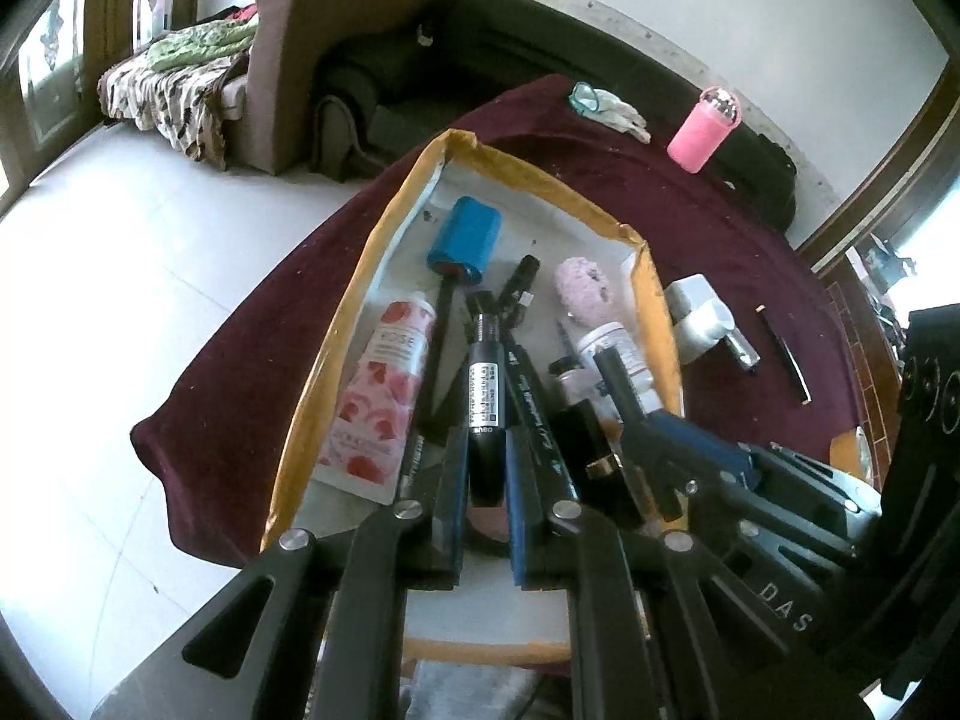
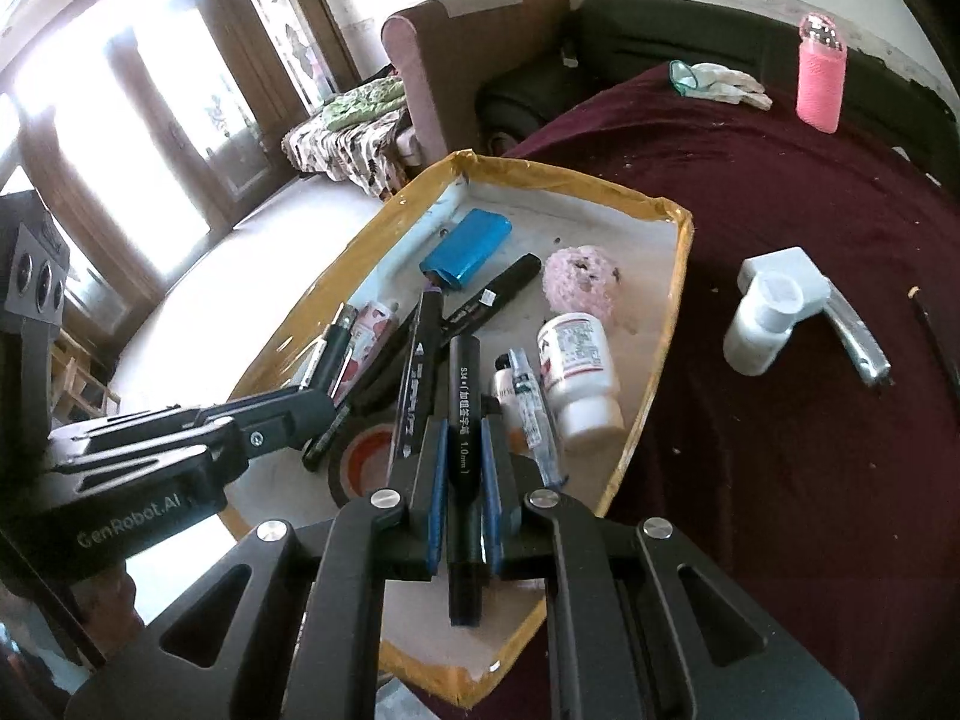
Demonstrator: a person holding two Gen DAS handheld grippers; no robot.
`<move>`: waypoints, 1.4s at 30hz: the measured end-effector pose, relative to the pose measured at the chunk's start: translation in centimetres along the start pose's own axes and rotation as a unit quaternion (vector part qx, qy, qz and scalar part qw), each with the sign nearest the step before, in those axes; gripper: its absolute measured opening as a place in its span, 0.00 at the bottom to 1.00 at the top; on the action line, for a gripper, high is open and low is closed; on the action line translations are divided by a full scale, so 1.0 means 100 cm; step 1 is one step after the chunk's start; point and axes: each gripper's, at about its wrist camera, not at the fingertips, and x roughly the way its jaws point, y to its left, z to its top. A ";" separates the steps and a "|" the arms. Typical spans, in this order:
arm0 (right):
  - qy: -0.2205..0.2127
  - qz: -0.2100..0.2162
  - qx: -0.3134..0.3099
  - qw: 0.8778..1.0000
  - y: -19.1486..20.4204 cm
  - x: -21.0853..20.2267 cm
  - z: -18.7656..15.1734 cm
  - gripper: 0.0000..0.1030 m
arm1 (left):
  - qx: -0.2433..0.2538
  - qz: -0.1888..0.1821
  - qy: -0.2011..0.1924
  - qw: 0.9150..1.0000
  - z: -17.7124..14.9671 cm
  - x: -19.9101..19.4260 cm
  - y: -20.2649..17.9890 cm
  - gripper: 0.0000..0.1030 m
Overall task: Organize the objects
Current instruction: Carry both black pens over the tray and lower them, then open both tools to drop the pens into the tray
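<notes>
- Two grippers work over the cardboard tray (image 2: 675, 276) on the maroon cloth (image 2: 780, 480): the left gripper (image 1: 486, 468) has its jaws closed on a black pen (image 1: 485, 396), and the right gripper (image 2: 463, 468) pinches a second black marker (image 2: 463, 420) the same way.
- Both pens hang just above the tray's clutter, near its front edge.
- My worry: each pen is pinched near one end, so it could swivel or slip and knock the white pill bottle (image 2: 579, 372) or roll among the loose markers.
- The grippers are close together; they could bump.
- Only the right view shows the white bottle and silver handle (image 2: 780, 318) clearly, far right outside the tray; the left view shows the rose tube (image 1: 381, 384) in full.
</notes>
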 end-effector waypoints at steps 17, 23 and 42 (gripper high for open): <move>0.023 0.030 0.036 0.999 -0.018 0.034 0.024 0.09 | 0.007 0.008 0.028 1.000 0.023 0.030 0.003 0.09; 0.026 0.031 0.039 0.998 -0.021 0.040 0.027 0.09 | -0.004 0.012 0.040 0.999 0.028 0.040 0.009 0.09; -0.034 0.085 0.048 0.995 -0.031 -0.001 0.021 0.39 | -0.009 -0.011 -0.009 1.000 0.008 0.006 -0.007 0.49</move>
